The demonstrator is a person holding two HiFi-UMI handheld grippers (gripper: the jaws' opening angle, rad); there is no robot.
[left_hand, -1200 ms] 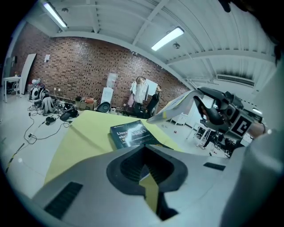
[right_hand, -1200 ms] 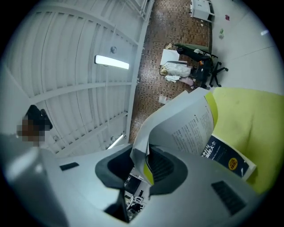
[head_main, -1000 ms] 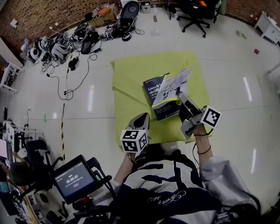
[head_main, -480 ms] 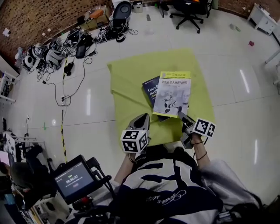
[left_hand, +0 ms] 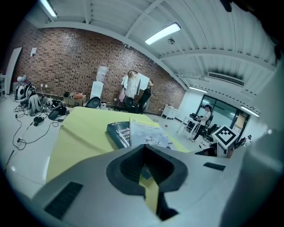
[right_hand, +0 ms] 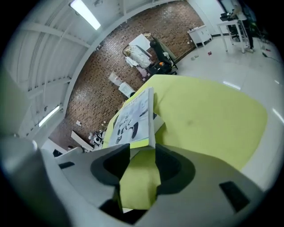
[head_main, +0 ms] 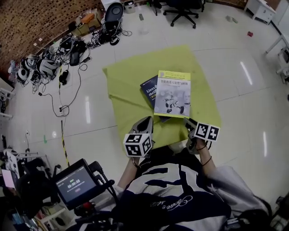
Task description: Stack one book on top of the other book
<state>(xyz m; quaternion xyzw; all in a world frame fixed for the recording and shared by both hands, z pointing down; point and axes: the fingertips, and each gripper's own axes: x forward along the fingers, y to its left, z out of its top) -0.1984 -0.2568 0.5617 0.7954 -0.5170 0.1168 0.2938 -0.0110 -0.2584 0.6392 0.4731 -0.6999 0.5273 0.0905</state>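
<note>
A light yellow-and-white book point(head_main: 172, 92) lies flat on a dark blue book point(head_main: 148, 86), covering most of it, on a yellow-green cloth point(head_main: 128, 85). My right gripper point(head_main: 191, 127) sits low at the top book's near right corner. Its jaws are opening, and in the right gripper view point(right_hand: 141, 155) that book point(right_hand: 131, 119) ends just at their mouth, with only cloth between the pads. My left gripper point(head_main: 144, 122) hovers over the cloth's near edge, short of both books point(left_hand: 117, 132). Its jaws point(left_hand: 146, 177) stand a narrow slit apart with nothing in them.
Cables, bags and gear point(head_main: 67, 49) litter the tiled floor at the upper left. An office chair point(head_main: 180, 6) stands beyond the cloth. A small screen point(head_main: 74, 182) hangs by my left side. A person point(left_hand: 206, 117) stands far off in the left gripper view.
The top book went from tilted in the right gripper's grip to flat on the dark book. The right gripper sank, let go and drew back. The left gripper stayed put.
</note>
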